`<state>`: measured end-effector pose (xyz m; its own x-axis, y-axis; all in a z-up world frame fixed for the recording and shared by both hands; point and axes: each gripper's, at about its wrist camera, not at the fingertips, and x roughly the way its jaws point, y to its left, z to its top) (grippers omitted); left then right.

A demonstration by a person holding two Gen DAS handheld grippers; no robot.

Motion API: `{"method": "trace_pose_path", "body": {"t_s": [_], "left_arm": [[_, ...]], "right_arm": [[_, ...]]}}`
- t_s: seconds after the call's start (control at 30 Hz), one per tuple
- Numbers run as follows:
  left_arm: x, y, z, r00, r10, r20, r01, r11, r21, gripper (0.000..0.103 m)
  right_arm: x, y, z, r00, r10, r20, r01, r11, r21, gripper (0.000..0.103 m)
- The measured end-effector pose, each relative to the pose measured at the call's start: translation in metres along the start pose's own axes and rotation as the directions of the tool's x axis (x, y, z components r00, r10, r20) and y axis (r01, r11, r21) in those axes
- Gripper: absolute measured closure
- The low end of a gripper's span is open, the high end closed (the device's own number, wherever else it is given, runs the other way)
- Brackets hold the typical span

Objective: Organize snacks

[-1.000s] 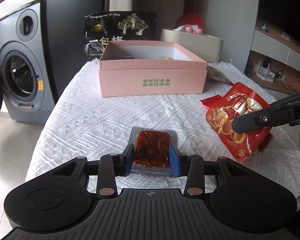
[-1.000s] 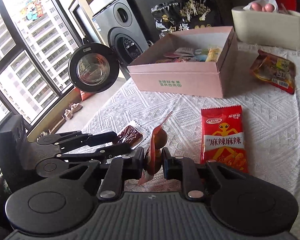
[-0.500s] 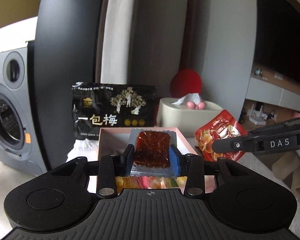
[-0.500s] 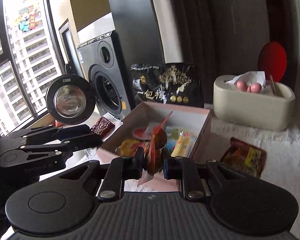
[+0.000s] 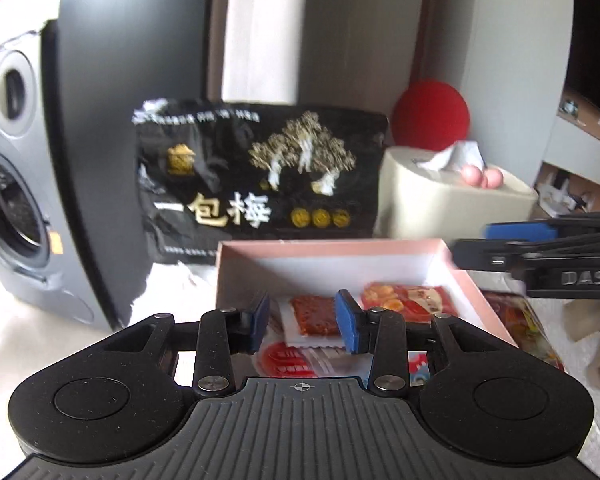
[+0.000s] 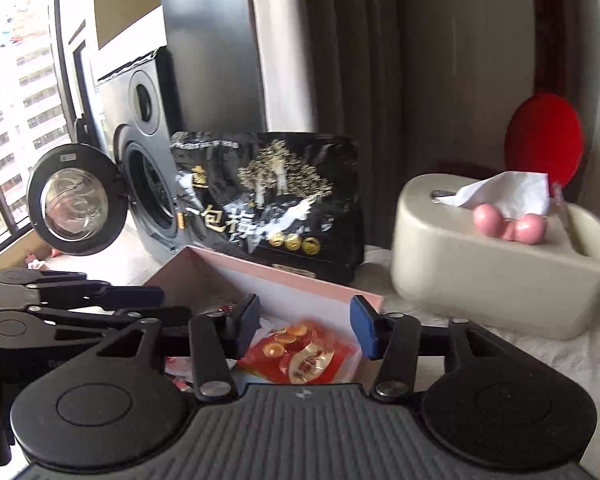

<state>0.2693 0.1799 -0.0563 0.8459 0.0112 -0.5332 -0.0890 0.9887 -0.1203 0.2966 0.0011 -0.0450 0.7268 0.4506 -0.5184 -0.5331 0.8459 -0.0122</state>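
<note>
The pink box (image 5: 332, 249) stands on the white cloth and holds several snack packets. My left gripper (image 5: 302, 322) is open above the box. The clear packet with a dark red slab (image 5: 314, 316) lies in the box below its fingers. My right gripper (image 6: 304, 328) is open above the box (image 6: 284, 276). The red packet with orange rounds (image 6: 300, 354) lies in the box below it; it also shows in the left wrist view (image 5: 404, 300). The right gripper's side shows in the left wrist view (image 5: 540, 248).
A large black snack bag (image 5: 256, 180) stands behind the box. A beige tissue holder (image 6: 500, 256) is to the right, with a red round thing (image 6: 544, 140) behind it. Another packet (image 5: 524, 328) lies on the cloth right of the box. A washing machine (image 6: 140, 168) stands at left.
Both grippers have opened above the pink box. The dark red packet has dropped from the left gripper and the red packet from the right gripper; both now lie in the box.
</note>
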Motion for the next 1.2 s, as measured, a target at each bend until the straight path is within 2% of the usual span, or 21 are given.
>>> {"method": "trace_pose_path", "body": {"t_s": [0.07,0.13,0.2,0.33,0.43,0.5,0.53,0.63,0.73,0.77,0.83,0.93,1.1,1.2], "left_arm": [[-0.014,0.002,0.001,1.000,-0.020,0.024,0.021,0.999,-0.042,0.062],[-0.034,0.001,0.001,0.998,-0.046,0.053,0.049,0.997,-0.067,0.062],[-0.052,-0.010,-0.004,0.994,-0.090,0.066,0.095,0.994,-0.063,0.062],[-0.084,-0.040,-0.025,0.979,-0.196,0.057,0.198,0.980,-0.036,0.062],[-0.098,-0.059,-0.051,0.977,-0.212,0.024,0.213,0.977,-0.032,0.062],[-0.098,-0.066,-0.071,0.973,-0.224,-0.046,0.222,0.973,-0.058,0.062],[-0.098,-0.069,-0.080,0.970,-0.229,-0.078,0.223,0.972,-0.075,0.062],[-0.094,-0.075,-0.104,0.957,-0.241,-0.162,0.224,0.967,-0.118,0.062],[-0.093,-0.083,-0.118,0.947,-0.252,-0.198,0.229,0.964,-0.134,0.062],[-0.094,-0.086,-0.121,0.943,-0.260,-0.209,0.236,0.963,-0.132,0.062],[-0.095,-0.092,-0.123,0.940,-0.263,-0.218,0.242,0.963,-0.118,0.062],[-0.095,-0.094,-0.121,0.945,-0.240,-0.223,0.220,0.969,-0.109,0.062],[-0.089,-0.095,-0.123,0.946,-0.220,-0.239,0.191,0.972,-0.139,0.062],[-0.080,-0.099,-0.122,0.942,-0.229,-0.245,0.198,0.969,-0.146,0.062]], "right_arm": [[-0.018,-0.018,-0.006,0.996,-0.084,0.041,0.084,0.996,-0.007,0.038],[-0.031,-0.043,-0.015,0.978,-0.199,0.066,0.199,0.980,0.011,0.024],[-0.038,-0.067,-0.026,0.963,-0.265,0.045,0.261,0.962,0.081,0.018],[-0.021,-0.099,-0.056,0.966,-0.225,-0.125,0.248,0.945,0.213,0.018],[-0.004,-0.094,-0.076,0.955,-0.226,-0.190,0.269,0.933,0.239,0.018],[0.011,-0.087,-0.084,0.953,-0.216,-0.213,0.265,0.935,0.238,0.014],[0.016,-0.082,-0.086,0.950,-0.238,-0.204,0.281,0.934,0.222,0.008],[0.025,-0.070,-0.089,0.938,-0.295,-0.183,0.321,0.938,0.134,0.003],[0.021,-0.077,-0.087,0.945,-0.252,-0.209,0.286,0.946,0.153,0.003],[0.018,-0.080,-0.086,0.947,-0.236,-0.217,0.272,0.950,0.153,0.004],[0.005,-0.086,-0.089,0.952,-0.223,-0.210,0.257,0.955,0.149,0.025],[-0.020,-0.093,-0.096,0.956,-0.208,-0.208,0.240,0.960,0.142,0.044],[-0.062,-0.099,-0.121,0.960,-0.198,-0.200,0.225,0.966,0.124,0.066],[-0.094,-0.091,-0.138,0.967,-0.163,-0.195,0.190,0.973,0.128,0.069]]}}
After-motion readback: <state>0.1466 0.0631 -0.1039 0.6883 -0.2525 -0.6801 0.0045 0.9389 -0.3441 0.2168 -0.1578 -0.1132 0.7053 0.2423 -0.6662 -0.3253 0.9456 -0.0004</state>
